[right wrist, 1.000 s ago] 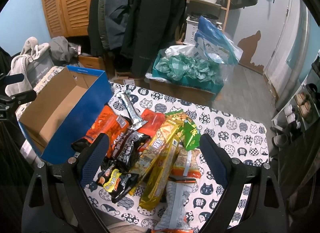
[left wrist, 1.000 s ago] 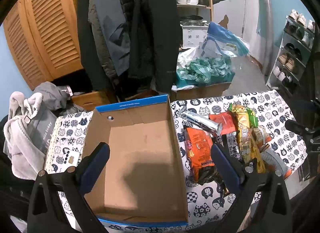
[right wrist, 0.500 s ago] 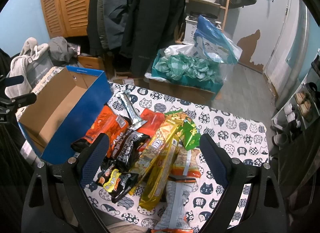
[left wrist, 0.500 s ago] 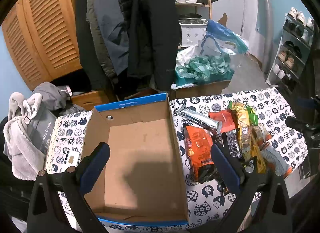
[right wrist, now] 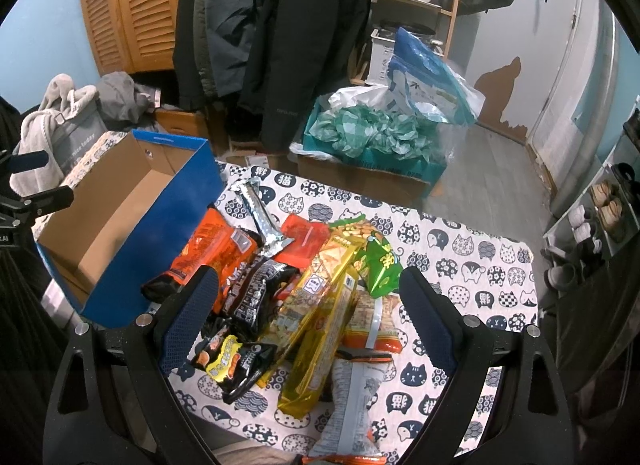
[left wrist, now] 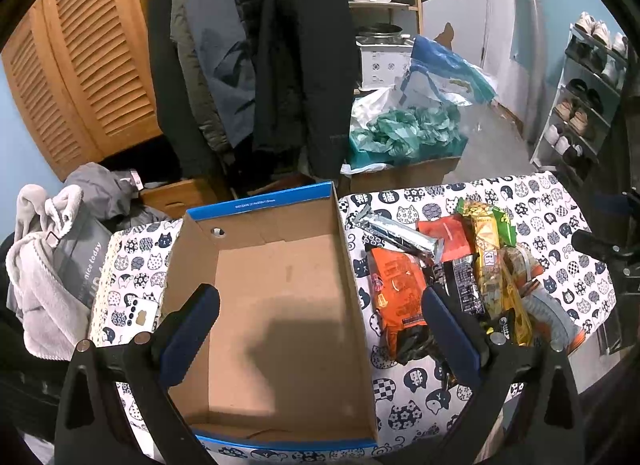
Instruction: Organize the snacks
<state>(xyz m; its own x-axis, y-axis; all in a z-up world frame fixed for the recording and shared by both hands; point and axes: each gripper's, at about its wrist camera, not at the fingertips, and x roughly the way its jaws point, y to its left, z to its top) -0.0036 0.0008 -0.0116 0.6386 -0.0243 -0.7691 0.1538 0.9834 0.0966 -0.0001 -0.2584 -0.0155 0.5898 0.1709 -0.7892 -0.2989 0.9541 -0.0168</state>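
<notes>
An empty blue cardboard box (left wrist: 276, 305) (right wrist: 120, 217) stands on the cat-print tablecloth (right wrist: 460, 249). To its right lies a pile of snack packets: an orange bag (left wrist: 396, 289) (right wrist: 212, 241), a silver bar (left wrist: 396, 233) (right wrist: 260, 213), a red packet (right wrist: 304, 241), long yellow packs (right wrist: 320, 305), a green bag (right wrist: 380, 261) and black bags (right wrist: 256, 293). My left gripper (left wrist: 320, 301) is open and empty above the box. My right gripper (right wrist: 308, 289) is open and empty above the snack pile.
Coats (left wrist: 260, 45) hang behind the table. A box of teal bags (right wrist: 372, 145) stands on the floor beyond it. A grey bag and fleece (left wrist: 52, 257) lie at the left, a phone (left wrist: 140, 313) beside the box, a shoe rack (left wrist: 580, 105) at the right.
Both views shift only slightly; the left gripper drifted a little over the box. Both grippers stay open and nothing on the table moved.
</notes>
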